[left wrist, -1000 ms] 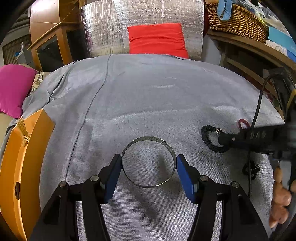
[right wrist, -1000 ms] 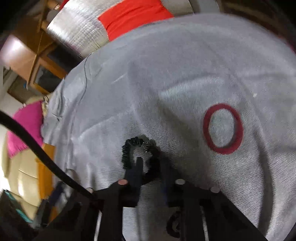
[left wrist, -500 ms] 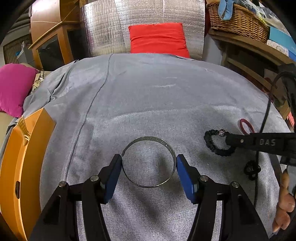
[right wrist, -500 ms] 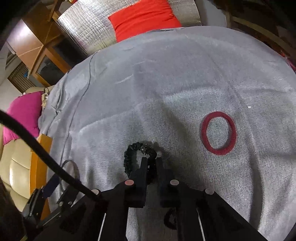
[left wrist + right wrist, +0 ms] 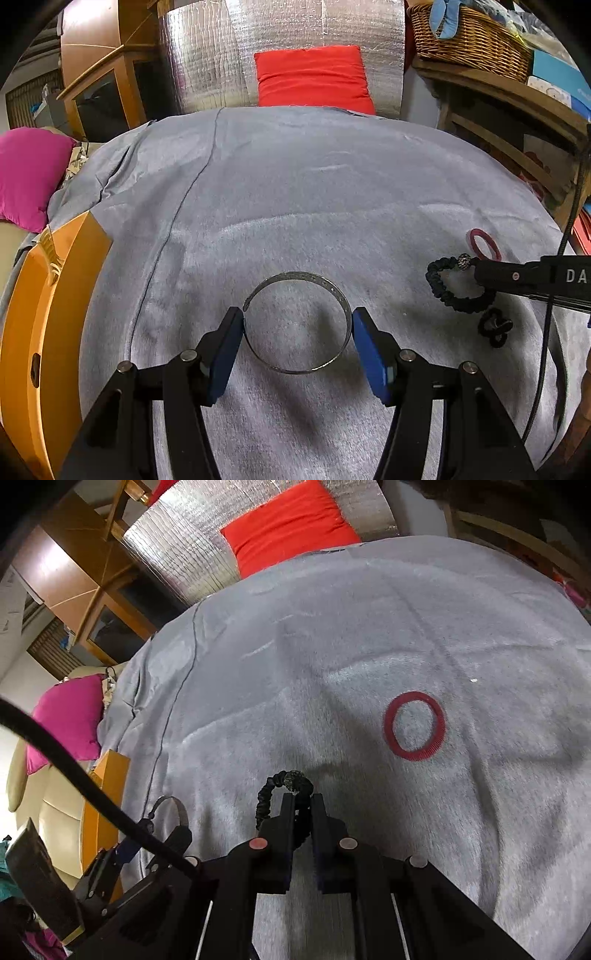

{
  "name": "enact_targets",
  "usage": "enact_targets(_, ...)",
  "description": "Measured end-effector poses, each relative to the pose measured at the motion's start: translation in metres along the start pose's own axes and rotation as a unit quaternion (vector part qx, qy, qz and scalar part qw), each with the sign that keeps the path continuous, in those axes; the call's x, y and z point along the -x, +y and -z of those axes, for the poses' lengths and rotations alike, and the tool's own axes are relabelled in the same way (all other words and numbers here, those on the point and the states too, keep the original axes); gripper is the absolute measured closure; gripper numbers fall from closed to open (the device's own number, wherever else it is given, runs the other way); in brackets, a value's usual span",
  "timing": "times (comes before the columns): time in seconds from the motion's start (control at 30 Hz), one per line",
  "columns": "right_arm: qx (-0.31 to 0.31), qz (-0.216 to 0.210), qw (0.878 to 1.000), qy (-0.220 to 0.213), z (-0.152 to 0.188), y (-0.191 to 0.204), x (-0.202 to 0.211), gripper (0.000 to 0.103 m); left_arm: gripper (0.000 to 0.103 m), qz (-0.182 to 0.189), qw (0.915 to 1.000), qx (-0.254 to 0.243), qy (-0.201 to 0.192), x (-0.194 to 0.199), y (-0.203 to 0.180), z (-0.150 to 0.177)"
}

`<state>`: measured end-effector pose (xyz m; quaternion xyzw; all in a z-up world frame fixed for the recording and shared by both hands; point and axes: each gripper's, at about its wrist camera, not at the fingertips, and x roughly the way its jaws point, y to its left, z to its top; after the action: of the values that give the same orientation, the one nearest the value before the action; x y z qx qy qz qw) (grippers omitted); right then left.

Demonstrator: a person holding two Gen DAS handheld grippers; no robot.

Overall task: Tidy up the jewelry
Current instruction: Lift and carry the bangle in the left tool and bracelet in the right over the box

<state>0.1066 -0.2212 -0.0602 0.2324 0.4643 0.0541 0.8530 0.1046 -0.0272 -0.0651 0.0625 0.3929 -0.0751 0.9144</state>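
A thin silver open bangle (image 5: 297,323) lies on the grey cloth (image 5: 295,192). My left gripper (image 5: 297,325) is open with its blue pads on either side of the bangle, touching or nearly touching it. My right gripper (image 5: 302,799) is shut on a black braided bracelet (image 5: 266,805) with a sparkly bead and holds it just above the cloth; the bracelet also shows in the left wrist view (image 5: 448,286). A red ring-shaped bangle (image 5: 413,726) lies on the cloth ahead and right of the right gripper. A small black knotted item (image 5: 495,326) lies beneath the right gripper.
An orange box (image 5: 48,325) stands at the cloth's left edge, beside a pink cushion (image 5: 29,173). A red cushion (image 5: 314,79) leans on silver foil at the back. Wooden shelves with a wicker basket (image 5: 469,37) stand at the right. A black cable (image 5: 554,295) hangs by the right gripper.
My right gripper has carried the black bracelet to the right and lifted it a little, away from the silver bangle. My left gripper and the silver bangle have not moved.
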Motion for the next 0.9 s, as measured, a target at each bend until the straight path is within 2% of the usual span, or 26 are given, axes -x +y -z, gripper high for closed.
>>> enact_targets(0.27, 0.009, -0.012, 1.0, -0.013, 0.022, 0.003, 0.025, 0.094, 0.041, -0.007, 0.9996, -0.013, -0.022, 0.023, -0.004, 0.01)
enact_targets(0.47, 0.007, -0.021, 1.0, -0.014, 0.045, 0.013, 0.039, 0.094, 0.041, -0.008, 0.9997, -0.003, -0.021, 0.035, 0.006, 0.016)
enact_targets(0.9, 0.025, -0.049, 0.998, -0.009, 0.049, 0.038, 0.027, 0.094, 0.041, -0.042, 0.9984, 0.033, -0.02, 0.05, 0.041, 0.03)
